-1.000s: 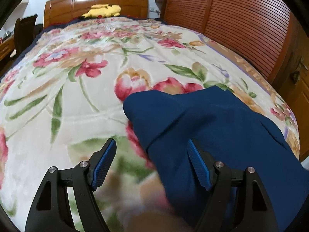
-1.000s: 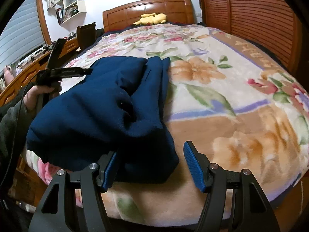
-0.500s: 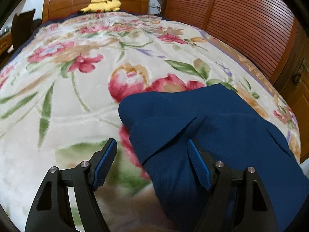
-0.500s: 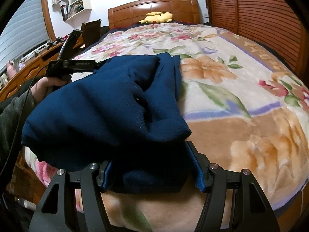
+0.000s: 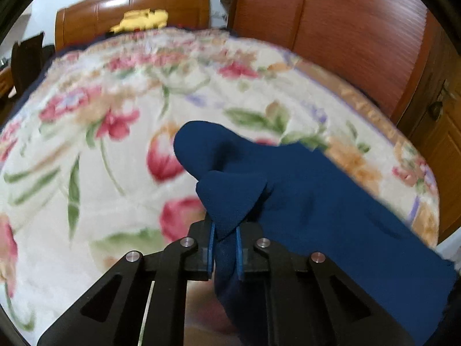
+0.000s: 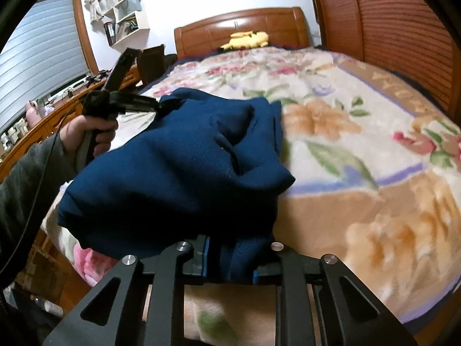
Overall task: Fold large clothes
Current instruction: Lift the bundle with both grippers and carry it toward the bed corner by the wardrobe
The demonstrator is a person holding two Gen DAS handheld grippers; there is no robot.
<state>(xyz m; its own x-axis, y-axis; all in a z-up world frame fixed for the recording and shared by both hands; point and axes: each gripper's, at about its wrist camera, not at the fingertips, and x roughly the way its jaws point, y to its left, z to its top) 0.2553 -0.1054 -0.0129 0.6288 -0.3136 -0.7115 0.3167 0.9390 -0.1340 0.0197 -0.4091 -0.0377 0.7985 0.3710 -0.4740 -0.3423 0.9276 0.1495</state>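
A dark blue garment (image 5: 317,201) lies bunched at the near end of the floral bed. My left gripper (image 5: 224,245) is shut on a fold of its edge, cloth bulging between the blue pads. In the right wrist view the same garment (image 6: 173,173) fills the middle. My right gripper (image 6: 229,262) is shut on a thick bunch of it at the near edge. The left gripper (image 6: 161,105) also shows there at the garment's far left corner, held by a hand. Both views are blurred by motion.
The floral blanket (image 5: 115,173) covers the whole bed. A wooden headboard (image 6: 242,28) with a yellow plush toy (image 6: 245,40) is at the far end. Slatted wardrobe doors (image 5: 345,43) run along the right. A wooden desk (image 6: 57,115) and shelves stand at the left.
Both grippers were open around the garment's edge and have now closed on it. The garment is lifted and bunched more, and both cameras are moving.
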